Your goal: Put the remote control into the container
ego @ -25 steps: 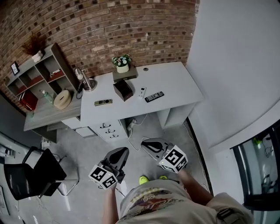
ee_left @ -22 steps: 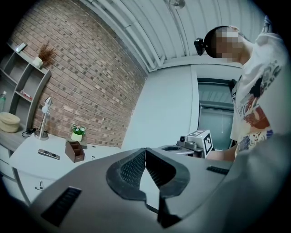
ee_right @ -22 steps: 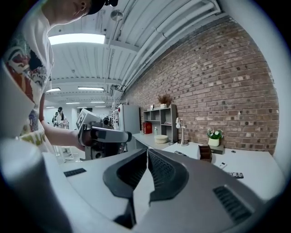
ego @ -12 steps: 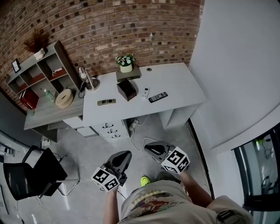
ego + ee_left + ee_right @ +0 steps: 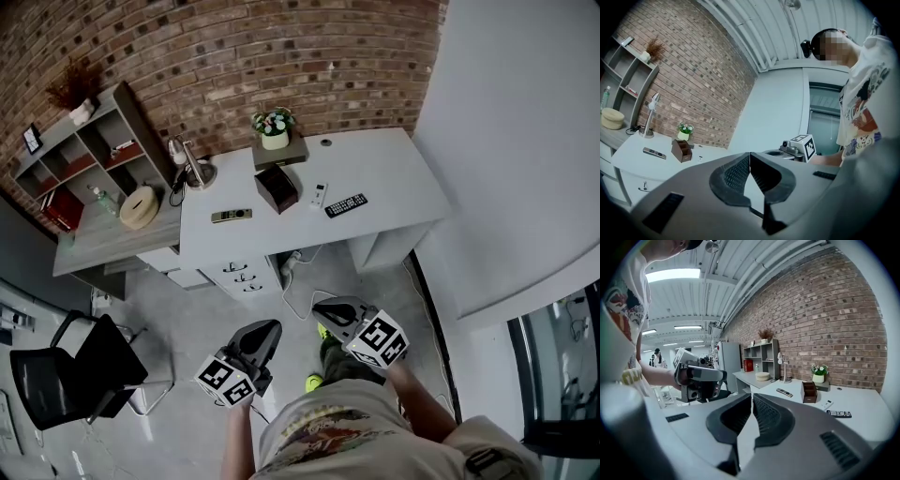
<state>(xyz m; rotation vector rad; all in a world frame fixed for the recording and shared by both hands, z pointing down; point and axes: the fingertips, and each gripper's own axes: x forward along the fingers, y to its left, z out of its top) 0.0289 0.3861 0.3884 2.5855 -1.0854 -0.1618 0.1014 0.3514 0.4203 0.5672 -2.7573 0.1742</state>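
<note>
You are holding the left gripper [image 5: 265,328] and right gripper [image 5: 326,310], jaws pressed together and empty, well apart from the surface [image 5: 394,169] where the black remote [image 5: 346,204] is lying near the container [image 5: 277,188].

Pale printed T-shirt [image 5: 328,427], neon shoes [image 5: 308,382] (half hidden), grey left tool [image 5: 267,327], right tool [image 5: 320,307], black-and-white marker cubes [image 5: 378,339].

White desk [image 5: 380,169] with black remote [image 5: 345,204], white remote [image 5: 319,195], brown container [image 5: 277,188]
</note>
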